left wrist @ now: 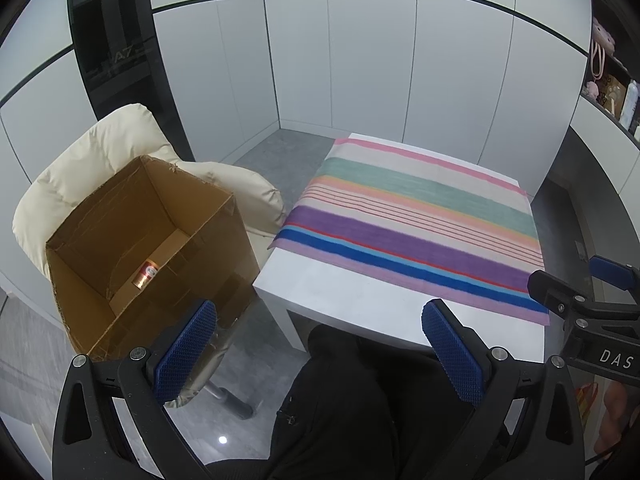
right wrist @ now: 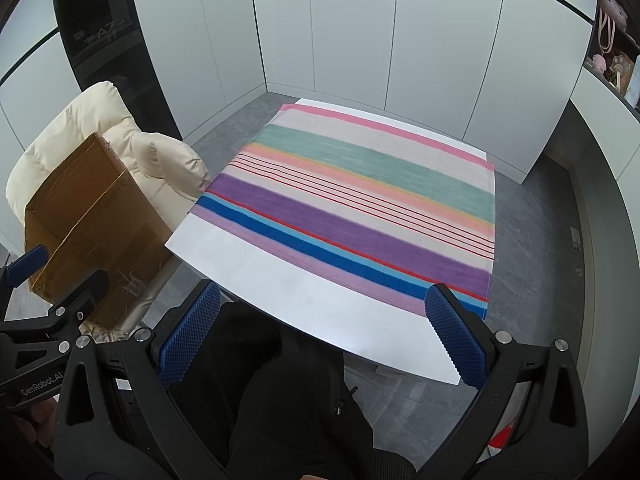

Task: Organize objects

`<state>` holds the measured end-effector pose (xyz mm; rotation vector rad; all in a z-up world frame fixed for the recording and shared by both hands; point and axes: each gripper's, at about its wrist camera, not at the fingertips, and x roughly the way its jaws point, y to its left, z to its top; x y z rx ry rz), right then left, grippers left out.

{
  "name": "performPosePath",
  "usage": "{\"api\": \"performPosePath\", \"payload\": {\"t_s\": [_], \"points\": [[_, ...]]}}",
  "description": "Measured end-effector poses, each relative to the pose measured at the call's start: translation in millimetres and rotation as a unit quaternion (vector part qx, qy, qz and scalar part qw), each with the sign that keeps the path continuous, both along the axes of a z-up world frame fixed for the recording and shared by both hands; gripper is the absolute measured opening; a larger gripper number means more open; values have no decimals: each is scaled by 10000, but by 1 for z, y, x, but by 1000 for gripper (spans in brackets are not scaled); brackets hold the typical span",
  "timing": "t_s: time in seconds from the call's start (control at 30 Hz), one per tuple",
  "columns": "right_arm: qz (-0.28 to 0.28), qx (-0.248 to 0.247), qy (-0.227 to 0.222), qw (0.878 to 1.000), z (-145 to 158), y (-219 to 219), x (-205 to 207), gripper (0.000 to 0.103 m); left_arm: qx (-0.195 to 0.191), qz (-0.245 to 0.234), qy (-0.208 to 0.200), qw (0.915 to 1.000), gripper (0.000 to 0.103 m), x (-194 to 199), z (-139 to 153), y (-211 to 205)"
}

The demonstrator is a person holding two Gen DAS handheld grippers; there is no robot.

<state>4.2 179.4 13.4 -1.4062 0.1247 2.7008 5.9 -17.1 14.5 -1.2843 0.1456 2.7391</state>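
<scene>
An open cardboard box (left wrist: 132, 240) stands on a cream padded chair (left wrist: 96, 148) to the left of the white table (left wrist: 352, 300). A small red and gold can (left wrist: 146, 274) lies on the box's floor. A striped cloth (left wrist: 416, 216) covers most of the tabletop. My left gripper (left wrist: 320, 344) hangs open over the person's dark-clothed lap, near the table's front edge, with nothing between its blue pads. My right gripper (right wrist: 324, 332) is also open and empty, held over the lap in front of the striped cloth (right wrist: 360, 200). The box (right wrist: 92, 224) shows at the left of the right wrist view.
White wall panels enclose the corner behind the table. A dark glass panel (left wrist: 108, 36) stands behind the chair. Shelves with plush toys and small items (left wrist: 608, 80) are at the upper right. Grey floor (right wrist: 560, 260) surrounds the table.
</scene>
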Motion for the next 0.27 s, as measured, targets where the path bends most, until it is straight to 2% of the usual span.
{"api": "performPosePath", "payload": {"t_s": [0.27], "points": [[21, 3, 1, 10000, 0, 2, 0, 103, 8, 8, -20, 10000, 103, 0, 0, -1]]}}
